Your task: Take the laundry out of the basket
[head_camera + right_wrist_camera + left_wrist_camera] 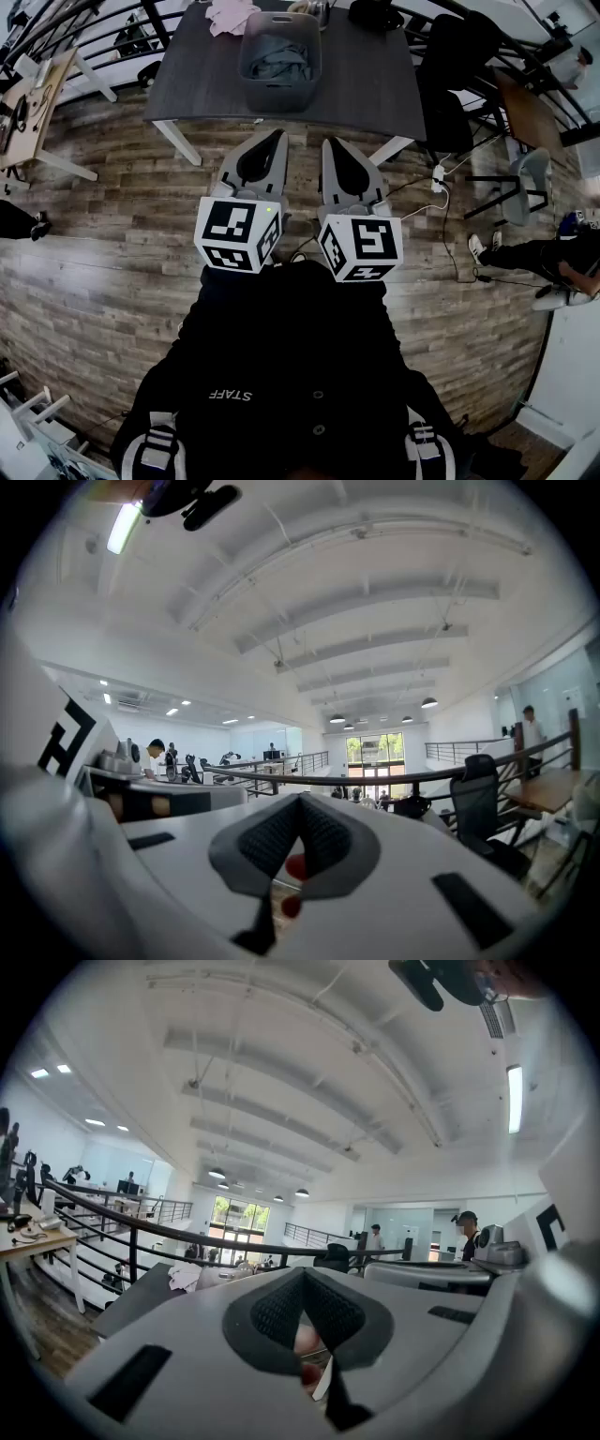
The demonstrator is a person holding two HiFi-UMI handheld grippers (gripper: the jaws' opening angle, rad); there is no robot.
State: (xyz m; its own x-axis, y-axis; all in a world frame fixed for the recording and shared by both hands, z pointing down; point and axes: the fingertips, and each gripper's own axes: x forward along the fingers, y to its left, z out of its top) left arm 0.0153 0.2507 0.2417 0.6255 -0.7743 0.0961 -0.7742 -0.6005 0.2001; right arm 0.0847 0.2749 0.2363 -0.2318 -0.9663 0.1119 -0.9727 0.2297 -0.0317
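Left claw (pixel 277 137), right claw (pixel 331 144), 2 closed and empty, 1 basket (pixel 279 95) holding laundry (pixel 279 56), 1 table (pixel 367 86)

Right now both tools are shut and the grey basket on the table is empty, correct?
Not empty. The head view shows blue-grey laundry inside the grey basket on the table. The rest stands: the left tool and the right tool are both shut.

We are looking at a grey plastic basket (pixel 279 97) standing upright on the dark table (pixel 366 84), towards its far side. Crumpled blue-grey laundry (pixel 279 58) is lying inside it, below the rim. A pink garment (pixel 230 14) is lying on the table just left of it.
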